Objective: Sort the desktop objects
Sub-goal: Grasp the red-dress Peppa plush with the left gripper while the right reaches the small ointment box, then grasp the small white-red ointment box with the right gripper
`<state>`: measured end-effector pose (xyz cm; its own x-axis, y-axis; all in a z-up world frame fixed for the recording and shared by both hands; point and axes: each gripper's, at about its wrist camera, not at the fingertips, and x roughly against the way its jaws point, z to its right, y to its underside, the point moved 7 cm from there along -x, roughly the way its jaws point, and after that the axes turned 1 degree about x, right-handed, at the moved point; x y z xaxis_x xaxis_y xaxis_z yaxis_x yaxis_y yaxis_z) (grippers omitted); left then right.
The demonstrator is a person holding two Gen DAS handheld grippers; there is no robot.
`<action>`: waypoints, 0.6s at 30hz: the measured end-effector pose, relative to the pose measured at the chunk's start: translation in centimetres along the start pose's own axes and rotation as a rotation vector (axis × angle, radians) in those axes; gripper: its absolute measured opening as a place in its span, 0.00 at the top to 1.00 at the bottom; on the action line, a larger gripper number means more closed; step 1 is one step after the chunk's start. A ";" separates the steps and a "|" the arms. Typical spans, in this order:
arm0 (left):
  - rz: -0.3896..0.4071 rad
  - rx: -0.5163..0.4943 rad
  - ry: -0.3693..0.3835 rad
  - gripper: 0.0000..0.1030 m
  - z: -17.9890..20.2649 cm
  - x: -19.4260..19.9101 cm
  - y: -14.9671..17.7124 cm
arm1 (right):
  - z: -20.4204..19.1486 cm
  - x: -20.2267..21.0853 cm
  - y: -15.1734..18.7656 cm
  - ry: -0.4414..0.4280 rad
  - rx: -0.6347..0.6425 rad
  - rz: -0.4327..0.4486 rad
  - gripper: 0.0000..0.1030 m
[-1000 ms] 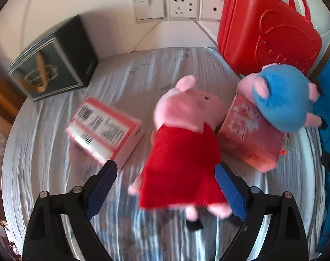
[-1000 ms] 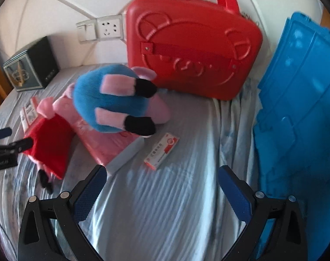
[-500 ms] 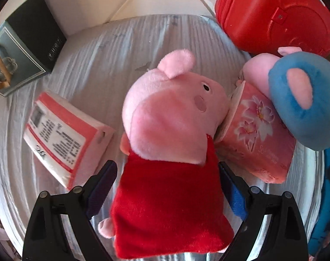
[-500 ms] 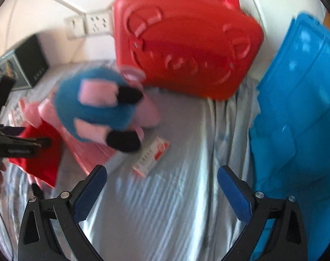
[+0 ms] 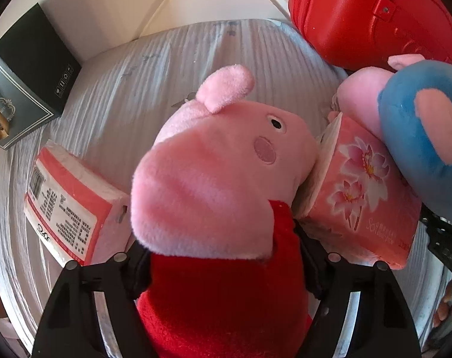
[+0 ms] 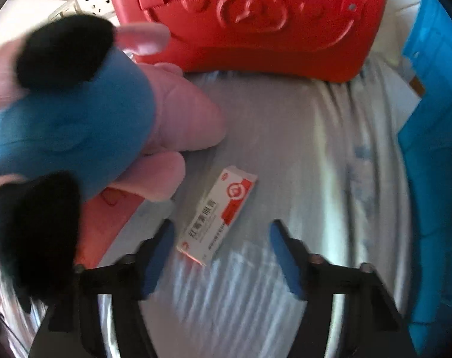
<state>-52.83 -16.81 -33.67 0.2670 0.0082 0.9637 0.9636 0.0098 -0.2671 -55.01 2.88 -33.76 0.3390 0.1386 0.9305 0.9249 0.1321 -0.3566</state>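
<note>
Left tool (image 5: 223,268) closing on red-dressed pig plush (image 5: 226,194); right tool (image 6: 221,253) (empty) closing.

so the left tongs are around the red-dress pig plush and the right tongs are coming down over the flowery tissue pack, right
Half right. The left tongs are closing around the red-dress pig plush, as the left wrist view shows. But the right wrist view shows the right tongs closing over the small red and white medicine box lying on the striped cloth, not the flowery tissue pack; their pads do not touch it yet.
</note>
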 end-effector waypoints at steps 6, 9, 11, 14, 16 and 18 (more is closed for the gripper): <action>0.017 0.018 -0.004 0.29 -0.3 0.6 0.7 | -0.5 -0.2 0.5 0.021 0.042 -0.004 0.71; 0.043 0.040 0.005 0.30 -0.8 1.5 1.8 | -0.5 0.8 1.1 0.043 0.060 0.003 0.74; 0.051 0.067 0.011 0.31 -1.2 2.0 2.9 | -0.5 1.6 1.7 0.051 0.065 0.003 0.74; 0.063 0.103 0.012 0.32 -1.3 2.5 4.3 | -0.5 2.9 3.0 0.040 0.063 0.006 0.74; 0.082 0.117 0.009 0.32 -1.6 3.6 5.3 | -0.7 4.1 4.0 0.038 0.067 0.015 0.74; 0.116 0.128 -0.003 0.32 -2.0 5.3 6.4 | -0.8 5.4 5.0 0.032 0.069 0.029 0.74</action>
<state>-45.18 -18.67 -30.29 0.3760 0.0200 0.9264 0.9170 0.1355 -0.3751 -48.42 3.49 -30.40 0.3716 0.1124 0.9216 0.9009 0.1963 -0.3872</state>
